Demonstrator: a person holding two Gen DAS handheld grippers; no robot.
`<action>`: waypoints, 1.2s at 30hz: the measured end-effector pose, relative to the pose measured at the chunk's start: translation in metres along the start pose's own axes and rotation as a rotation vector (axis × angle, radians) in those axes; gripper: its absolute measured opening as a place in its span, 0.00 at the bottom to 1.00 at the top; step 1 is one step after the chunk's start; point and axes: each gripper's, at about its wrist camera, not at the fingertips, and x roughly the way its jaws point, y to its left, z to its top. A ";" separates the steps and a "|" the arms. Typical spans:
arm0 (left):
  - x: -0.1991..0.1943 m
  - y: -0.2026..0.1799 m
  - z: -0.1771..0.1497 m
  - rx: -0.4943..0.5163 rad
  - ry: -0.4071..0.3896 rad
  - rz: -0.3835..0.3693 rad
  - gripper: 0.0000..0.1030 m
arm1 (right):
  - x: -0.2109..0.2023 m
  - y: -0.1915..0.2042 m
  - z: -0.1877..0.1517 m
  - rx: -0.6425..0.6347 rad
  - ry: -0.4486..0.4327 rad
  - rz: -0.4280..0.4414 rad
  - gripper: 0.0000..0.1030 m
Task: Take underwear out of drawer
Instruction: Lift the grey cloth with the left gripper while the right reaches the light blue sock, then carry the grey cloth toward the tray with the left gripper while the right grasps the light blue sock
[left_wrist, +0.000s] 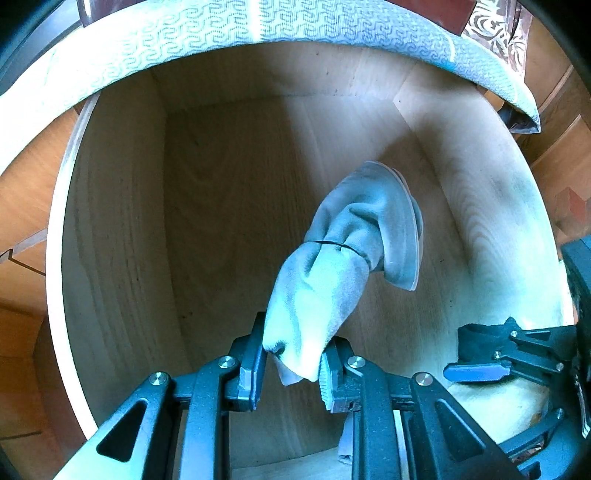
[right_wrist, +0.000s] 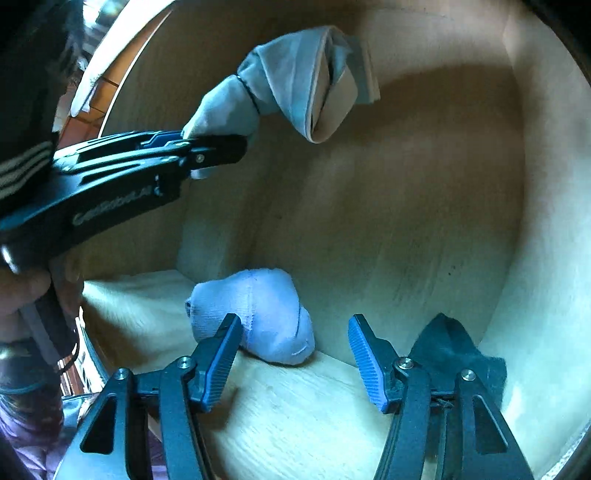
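Note:
A grey underwear bundle (left_wrist: 343, 251) with a thin black band round its middle hangs inside the pale wooden drawer (left_wrist: 118, 229). My left gripper (left_wrist: 295, 354) is shut on its lower end. The right wrist view shows the same grey bundle (right_wrist: 295, 81) held up by the left gripper (right_wrist: 218, 146) above the drawer floor (right_wrist: 424, 206). My right gripper (right_wrist: 293, 334) stands open just above a light blue rolled bundle (right_wrist: 262, 310) in the drawer's near corner, its pads not pressing on it. A black cloth (right_wrist: 447, 343) lies by its right finger. The right gripper (left_wrist: 491, 350) shows at the lower right of the left wrist view.
A white fabric with a blue pattern (left_wrist: 258, 29) overhangs the drawer's far edge. Parquet floor (left_wrist: 554, 173) shows to the right of the drawer. A person's hand (right_wrist: 22, 291) grips the left tool's handle. The drawer's walls close in on all sides.

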 end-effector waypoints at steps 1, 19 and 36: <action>0.001 0.002 0.000 -0.002 -0.002 0.000 0.22 | 0.002 -0.002 0.002 0.012 0.007 0.008 0.61; -0.004 0.002 -0.002 -0.004 -0.023 -0.008 0.22 | 0.028 0.016 0.026 -0.029 0.118 0.054 0.69; -0.048 -0.003 -0.010 0.006 -0.123 -0.026 0.22 | 0.032 0.008 0.042 0.003 0.147 0.137 0.63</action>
